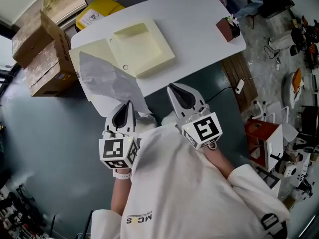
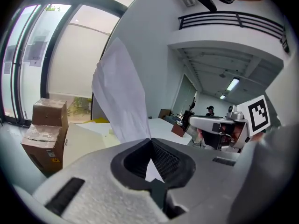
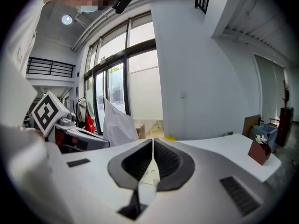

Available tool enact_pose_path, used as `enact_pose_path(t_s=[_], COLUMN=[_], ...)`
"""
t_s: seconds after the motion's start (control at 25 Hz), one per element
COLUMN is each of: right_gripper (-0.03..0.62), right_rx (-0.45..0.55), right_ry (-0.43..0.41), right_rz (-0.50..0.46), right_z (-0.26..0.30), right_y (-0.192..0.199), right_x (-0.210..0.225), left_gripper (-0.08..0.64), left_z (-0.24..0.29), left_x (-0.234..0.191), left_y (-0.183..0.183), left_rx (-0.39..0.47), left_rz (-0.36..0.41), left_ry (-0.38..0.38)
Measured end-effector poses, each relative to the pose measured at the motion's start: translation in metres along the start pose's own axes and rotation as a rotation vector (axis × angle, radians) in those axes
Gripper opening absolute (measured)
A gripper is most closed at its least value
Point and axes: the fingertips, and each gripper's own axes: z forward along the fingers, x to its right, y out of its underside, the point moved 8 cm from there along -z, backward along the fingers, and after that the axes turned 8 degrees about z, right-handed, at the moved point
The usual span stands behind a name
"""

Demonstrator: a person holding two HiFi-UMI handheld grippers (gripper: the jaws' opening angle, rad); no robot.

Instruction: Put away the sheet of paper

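A wrinkled white sheet of paper (image 1: 107, 78) hangs over the near left edge of the white table (image 1: 199, 24). My left gripper (image 1: 128, 103) is shut on its lower corner. In the left gripper view the sheet (image 2: 121, 97) stands up out of the closed left gripper (image 2: 150, 140). My right gripper (image 1: 171, 86) is beside it, near the table's front edge, shut with nothing in it (image 3: 153, 140). An open cream folder case (image 1: 142, 46) lies on the table just beyond the paper.
Cardboard boxes (image 1: 42, 49) are stacked on the floor left of the table, with a yellow box (image 1: 99, 9) behind them. A small brown holder (image 1: 228, 29) stands at the table's right end. Cluttered gear fills the floor to the right.
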Motion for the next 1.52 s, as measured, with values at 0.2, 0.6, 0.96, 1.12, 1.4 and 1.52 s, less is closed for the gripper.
enact_pose_path(t_s=[0.2,0.6,0.96,1.12,1.4,1.52], right_gripper=[0.012,0.012,0.012,0.012,0.012,0.012], right_rx=[-0.010,-0.019,-0.031,-0.039,-0.062,-0.079], right_ry=[-0.022,-0.052,-0.096,-0.110,-0.131,-0.149], right_rz=[0.025,0.030,0.017,0.030,0.051,0.066], right_z=[0.020,0.051,0.070,0.081,0.100,0.110], right_y=[-0.008,-0.008,-0.014,-0.017,-0.016,-0.011], right_x=[-0.004,0.016,0.052,0.066,0.087,0.092], left_gripper=[0.025,0.025,0.025,0.025,0.025,0.025], left_z=[0.016,0.038,0.064,0.076,0.097,0.106], left_x=[-0.016,-0.027,-0.032,-0.042,-0.068,-0.087], left_y=[-0.006,-0.007,-0.016,-0.018,-0.007,0.010], left_rx=[0.009,-0.055,-0.125,-0.154,-0.260,-0.311], left_rz=[-0.004,0.010,0.008,0.004,0.000,-0.075], left_ry=[0.006,-0.006,-0.029,-0.060,-0.081,-0.061])
